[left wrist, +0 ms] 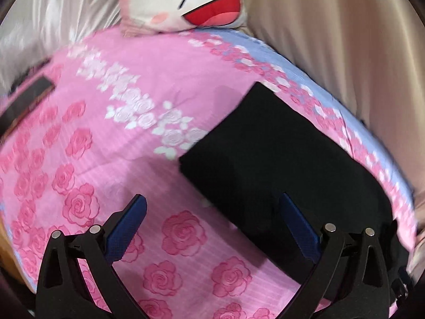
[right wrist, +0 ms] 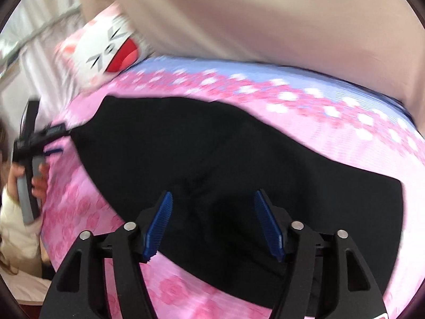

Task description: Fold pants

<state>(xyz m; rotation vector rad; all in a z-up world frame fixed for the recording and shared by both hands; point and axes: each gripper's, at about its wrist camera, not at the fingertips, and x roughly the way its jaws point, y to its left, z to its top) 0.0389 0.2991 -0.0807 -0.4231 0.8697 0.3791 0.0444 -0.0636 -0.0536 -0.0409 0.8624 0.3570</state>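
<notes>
Left wrist view: left gripper [left wrist: 212, 210] hangs above the bed with jaws spread wide, nothing between the blue pads [left wrist: 127, 230]. The black pants [left wrist: 279, 164] lie flat on the pink rose-print bedspread [left wrist: 111, 122], toward the right side of the bed, near the blue border strip. They read as a folded rectangular slab with 1 sharp near-left corner and straight edges; surface is uniformly dark, no visible wrinkles, detail lost in the black. The right pad sits over the pants' near edge, left pad over bare bedspread; contact cannot be told. A cartoon-face pillow [left wrist: 196, 2] sits at the head of the bed, beige curtain [left wrist: 340, 32] to the right. Right wrist view: right gripper [right wrist: 211, 207] is also open, pads apart with only pants fabric below them, not gripped. Here the pants [right wrist: 212, 143] spread wide across the bedspread [right wrist: 79, 199], far edge wavy. At left, a hand [right wrist: 37, 178] holds the left gripper [right wrist: 50, 139] beside the pants' left end; frame is motion-blurred.
</notes>
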